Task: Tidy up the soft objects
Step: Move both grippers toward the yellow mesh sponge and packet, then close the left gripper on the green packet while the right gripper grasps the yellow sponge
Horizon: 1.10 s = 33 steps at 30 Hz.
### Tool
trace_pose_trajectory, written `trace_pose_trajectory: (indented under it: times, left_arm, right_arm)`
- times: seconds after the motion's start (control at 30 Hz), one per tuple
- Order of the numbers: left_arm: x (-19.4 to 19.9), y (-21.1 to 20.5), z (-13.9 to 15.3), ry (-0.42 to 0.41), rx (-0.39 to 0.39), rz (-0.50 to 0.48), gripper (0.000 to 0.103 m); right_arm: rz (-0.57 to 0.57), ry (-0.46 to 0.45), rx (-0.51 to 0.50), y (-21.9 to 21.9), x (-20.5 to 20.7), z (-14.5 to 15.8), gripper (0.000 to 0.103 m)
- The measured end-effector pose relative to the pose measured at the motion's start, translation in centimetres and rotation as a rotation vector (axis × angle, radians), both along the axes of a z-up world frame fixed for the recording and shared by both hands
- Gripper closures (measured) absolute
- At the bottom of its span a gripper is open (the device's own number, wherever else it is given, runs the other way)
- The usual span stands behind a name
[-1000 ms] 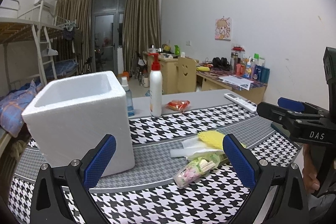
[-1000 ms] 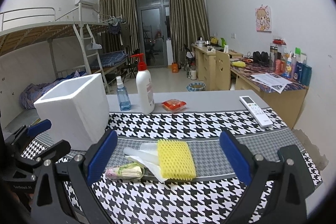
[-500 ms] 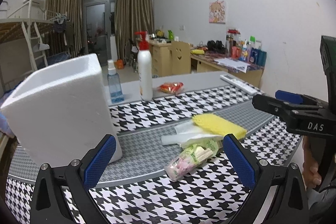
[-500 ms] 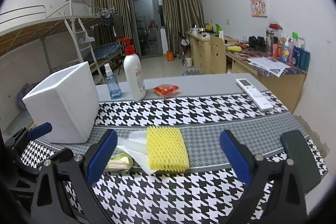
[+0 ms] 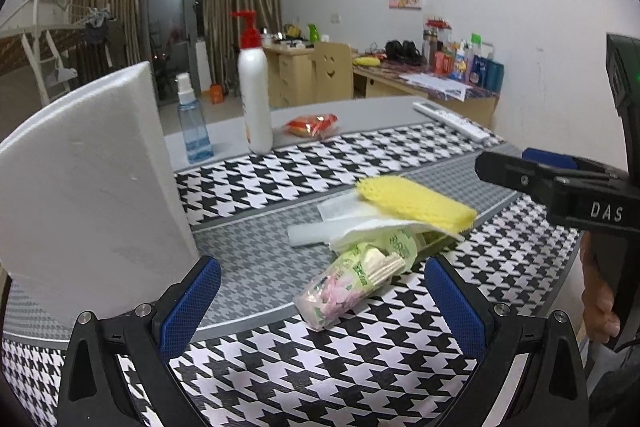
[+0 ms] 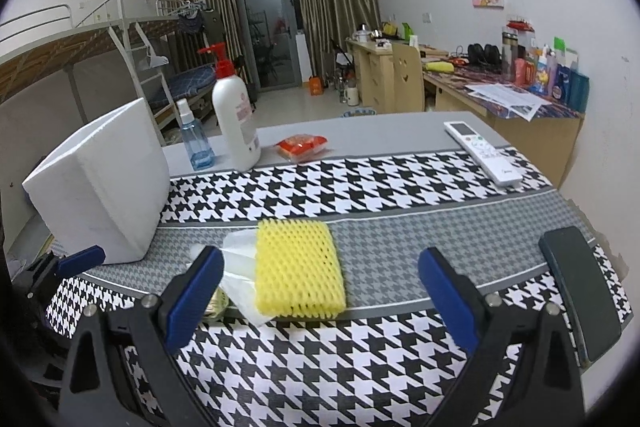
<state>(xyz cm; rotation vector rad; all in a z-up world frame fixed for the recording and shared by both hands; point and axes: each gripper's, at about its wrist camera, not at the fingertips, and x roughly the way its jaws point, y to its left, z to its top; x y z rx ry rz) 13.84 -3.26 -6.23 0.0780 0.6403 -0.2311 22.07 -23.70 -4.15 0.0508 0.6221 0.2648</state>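
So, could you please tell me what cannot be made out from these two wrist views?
- Inside of the white foam box: both views show only its outer walls.
- Plastic packet: in the right wrist view the left finger of the right gripper and the white tissue hide most of it.
- What lies under the yellow foam net: covered in both views.
- Print on the remote control: too small.

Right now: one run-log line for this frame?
left gripper: open, empty | right gripper: open, empty | yellow foam net: on table | foam box: left
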Motion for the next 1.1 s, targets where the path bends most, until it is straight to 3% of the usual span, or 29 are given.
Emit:
trace_pose_trajectory:
  times: [0.77, 1.1]
  left_arm:
    - [3.1, -1.0, -2.5, 0.142, 0.022, -0.049, 0.002]
    - [4.1, -1.8, -3.6, 0.215, 0.046, -0.092, 0.022]
  right_arm:
    - [0.018, 0.097, -0.013, 0.4, 2.8, -1.8, 0.004]
    - [0.027, 0.124, -0.036, 0.7, 4.0, -2.6, 0.004]
